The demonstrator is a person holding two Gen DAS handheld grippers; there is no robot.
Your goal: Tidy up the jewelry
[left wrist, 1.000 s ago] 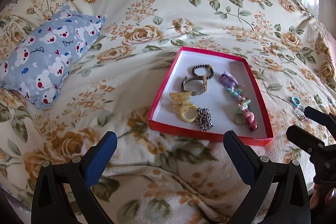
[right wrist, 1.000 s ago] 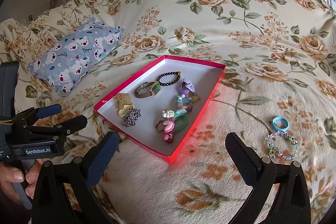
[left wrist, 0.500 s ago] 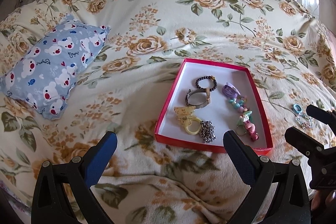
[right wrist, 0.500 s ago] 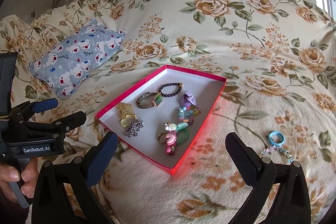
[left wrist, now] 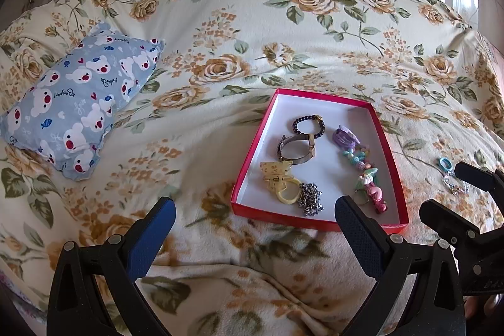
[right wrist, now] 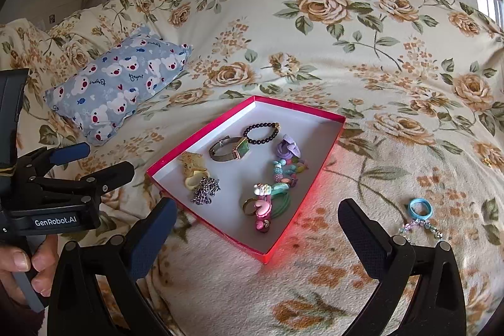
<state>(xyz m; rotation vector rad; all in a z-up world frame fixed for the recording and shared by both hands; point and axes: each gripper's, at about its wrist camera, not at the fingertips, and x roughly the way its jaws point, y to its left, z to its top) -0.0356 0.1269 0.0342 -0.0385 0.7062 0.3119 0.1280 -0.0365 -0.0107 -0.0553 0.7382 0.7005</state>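
— While both jaws gape empty, where's the jewelry?
— Mostly in the shallow red box [right wrist: 318,175] ahead of the left gripper [left wrist: 255,225]; plush floral blanket [right wrist: 393,59] lies open around its rim.
— And the right gripper [right wrist: 255,225]?
— A blue ring [right wrist: 420,208] and glassy bead bracelet [right wrist: 422,226] lie loose just right of it.

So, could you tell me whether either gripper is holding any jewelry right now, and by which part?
Nothing is held: the left gripper and the right gripper both hang open and empty above the floral blanket.
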